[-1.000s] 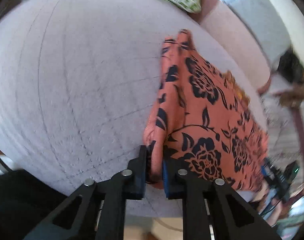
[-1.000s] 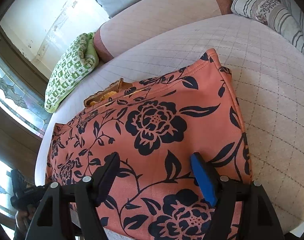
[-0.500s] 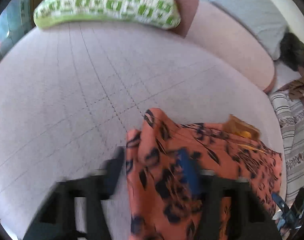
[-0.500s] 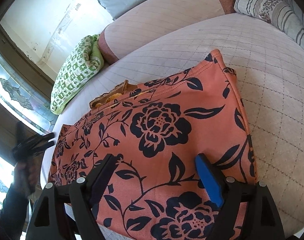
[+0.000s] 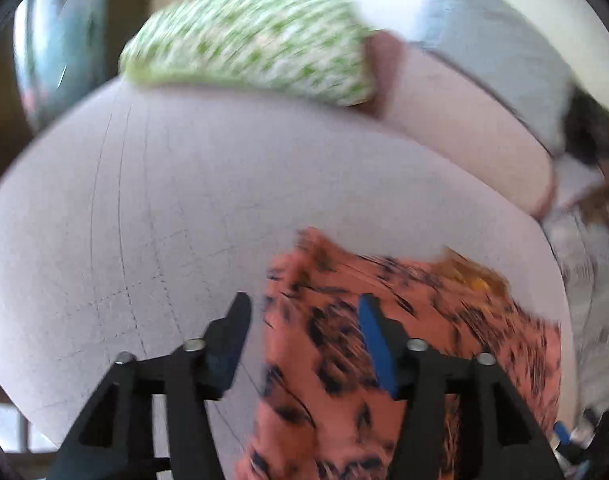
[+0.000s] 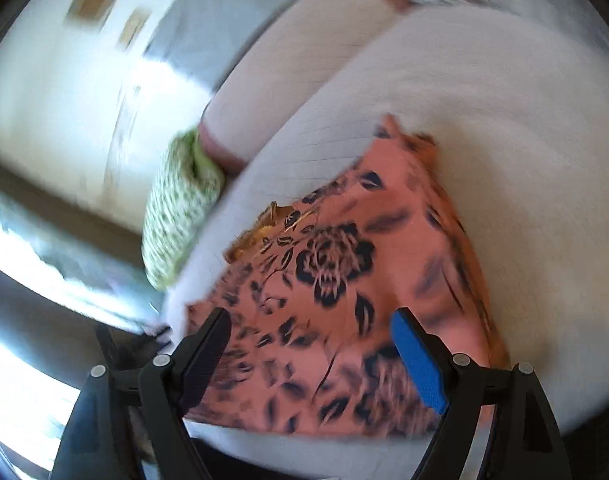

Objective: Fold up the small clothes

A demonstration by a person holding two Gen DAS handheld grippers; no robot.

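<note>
Left wrist view: The picture is blurry. The left gripper points down at a pale quilted bed. Its jaws have just been opening, and now they stand apart. One finger is black and the other has a blue pad. The orange cloth with dark flowers lies flat on the bed, low and to the right in the picture. Its left edge sits below the gap between the jaws, but the pads do not press on it. The black finger is over bare bed, just beside the cloth. Far back on the bed lies a green and white pillow. Next to it is a pink bolster, and a grey pillow leans behind that.

Right wrist view: This picture is blurry too. The right gripper has its jaws wide apart and holds nothing. The cloth lies folded on the bed under the gripper, near the bed's front edge. A small yellow-brown bit pokes out at the cloth's far left edge. The green pillow lies at the left side of the bed, apart from the cloth, with the bolster behind it.
</note>
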